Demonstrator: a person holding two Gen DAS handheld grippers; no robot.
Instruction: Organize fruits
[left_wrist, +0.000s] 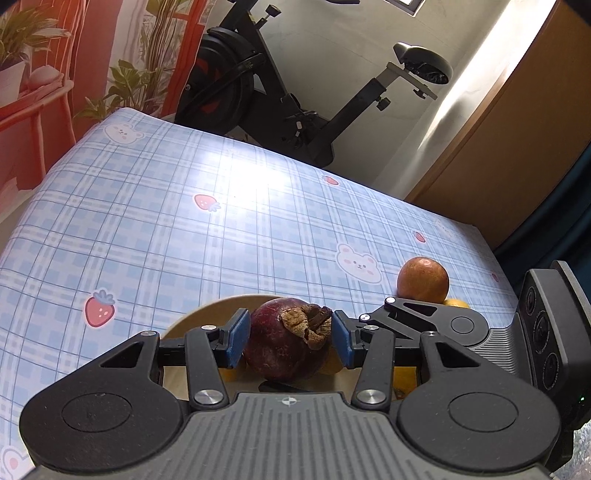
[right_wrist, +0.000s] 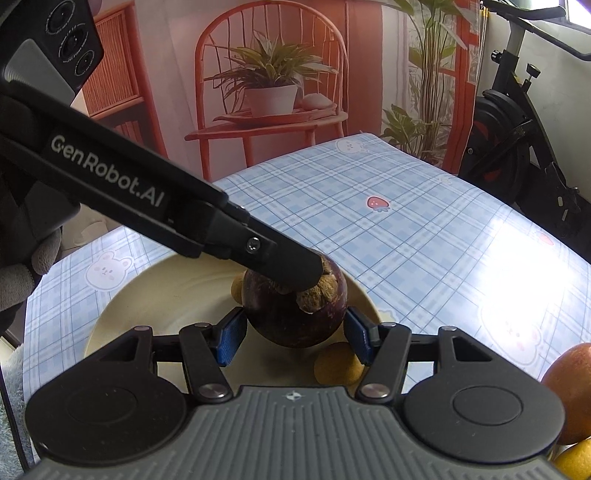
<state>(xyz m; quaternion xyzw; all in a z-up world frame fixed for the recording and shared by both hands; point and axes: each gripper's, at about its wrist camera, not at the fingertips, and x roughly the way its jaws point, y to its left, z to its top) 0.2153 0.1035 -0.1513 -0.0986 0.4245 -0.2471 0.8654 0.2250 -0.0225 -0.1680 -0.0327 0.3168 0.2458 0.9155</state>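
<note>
A dark purple mangosteen (left_wrist: 286, 339) with a dry brown calyx sits between the blue pads of my left gripper (left_wrist: 290, 341), which is shut on it just above a cream plate (left_wrist: 192, 321). In the right wrist view the same mangosteen (right_wrist: 295, 317) lies between the pads of my right gripper (right_wrist: 295, 336), whose jaws stand slightly wider than the fruit. The left gripper's finger (right_wrist: 280, 266) crosses over its top. A small yellow-brown fruit (right_wrist: 338, 363) lies on the plate (right_wrist: 155, 295) beside it.
A reddish-orange round fruit (left_wrist: 423, 280) and a yellow fruit (left_wrist: 456, 303) lie on the blue checked tablecloth (left_wrist: 184, 229) to the right; they also show in the right wrist view (right_wrist: 570, 391). An exercise bike (left_wrist: 280, 92) stands behind the table.
</note>
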